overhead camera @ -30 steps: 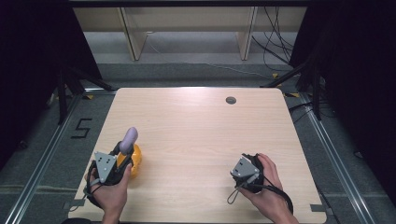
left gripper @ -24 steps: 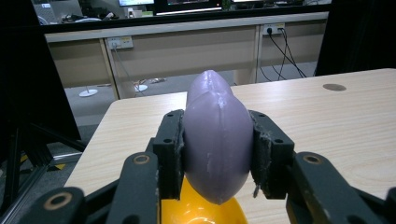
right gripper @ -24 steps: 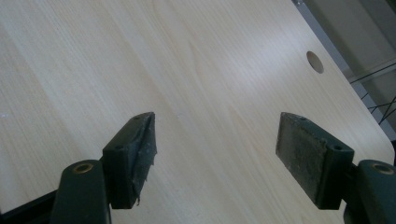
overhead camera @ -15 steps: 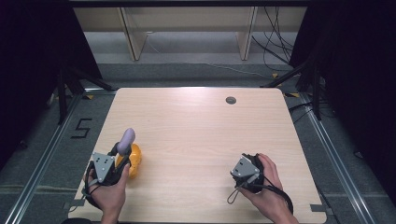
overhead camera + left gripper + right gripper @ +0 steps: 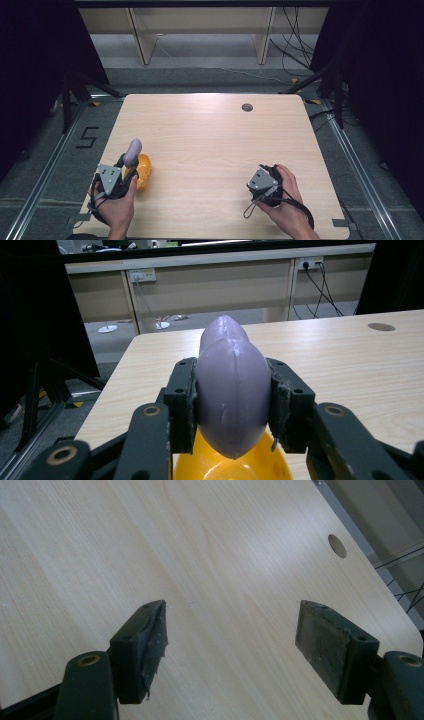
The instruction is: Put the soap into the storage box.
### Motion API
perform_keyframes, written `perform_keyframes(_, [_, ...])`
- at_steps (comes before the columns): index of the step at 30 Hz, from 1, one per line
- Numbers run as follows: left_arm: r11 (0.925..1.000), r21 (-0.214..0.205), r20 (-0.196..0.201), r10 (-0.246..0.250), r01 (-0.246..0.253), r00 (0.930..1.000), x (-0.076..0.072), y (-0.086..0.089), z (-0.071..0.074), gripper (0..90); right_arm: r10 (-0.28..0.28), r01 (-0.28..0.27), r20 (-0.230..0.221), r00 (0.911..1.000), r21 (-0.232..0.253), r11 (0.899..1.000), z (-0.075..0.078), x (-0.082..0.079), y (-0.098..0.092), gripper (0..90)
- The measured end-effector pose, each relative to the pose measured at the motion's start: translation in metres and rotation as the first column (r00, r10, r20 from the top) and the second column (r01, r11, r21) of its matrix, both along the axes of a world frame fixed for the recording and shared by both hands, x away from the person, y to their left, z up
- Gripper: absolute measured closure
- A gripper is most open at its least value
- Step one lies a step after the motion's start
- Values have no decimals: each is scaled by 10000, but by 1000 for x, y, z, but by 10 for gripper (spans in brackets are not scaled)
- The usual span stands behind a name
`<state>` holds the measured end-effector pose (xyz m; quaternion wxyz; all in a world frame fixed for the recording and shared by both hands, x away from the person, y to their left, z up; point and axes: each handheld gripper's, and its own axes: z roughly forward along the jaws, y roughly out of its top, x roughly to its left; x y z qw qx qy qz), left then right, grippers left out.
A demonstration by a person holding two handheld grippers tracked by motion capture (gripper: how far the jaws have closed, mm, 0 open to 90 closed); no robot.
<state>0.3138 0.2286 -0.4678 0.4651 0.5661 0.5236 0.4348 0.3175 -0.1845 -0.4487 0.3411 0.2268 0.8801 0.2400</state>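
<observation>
Two things sit at the near left corner of the table [image 5: 210, 135]: a purple egg-shaped piece [image 5: 232, 385] and a yellow bowl-like piece [image 5: 235, 467] directly under it. The left gripper [image 5: 126, 165] has its jaws clamped on the purple piece across its widest part, one pad on each flank, with the pointed end reaching out ahead of the pads and the lower tip hanging just above, or possibly touching, the yellow hollow; which of the two cannot be told. The purple shell looks like smooth moulded plastic with a raised seam along its length, so it is probably light, stiff and somewhat slippery; a hold across the broad middle, as here, seems safest, since the tapering ends would likely squirt out of the pads. The yellow piece appears equally light and may slide on the wood if nudged. The right gripper [image 5: 230, 645] rests near the table's right front, jaws spread wide with nothing between them, bare wood beneath.
</observation>
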Motion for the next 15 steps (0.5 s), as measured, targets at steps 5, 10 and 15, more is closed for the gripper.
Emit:
perform_keyframes(5, [9999,65,-84,146,-146,9999,1,0,-4,588,-142,143,-80,9999,61,9999,0,-1,1,295])
perform_keyframes(10, [9998,50,-140,216,-216,9997,0,0,-6,588,-143,143,-63,9999,70,9999,0,-1,0,295])
perform_keyframes(15, [9999,34,-288,152,-151,9995,-2,-1,-11,588,-7,7,-48,10000,2,10000,0,0,1,295])
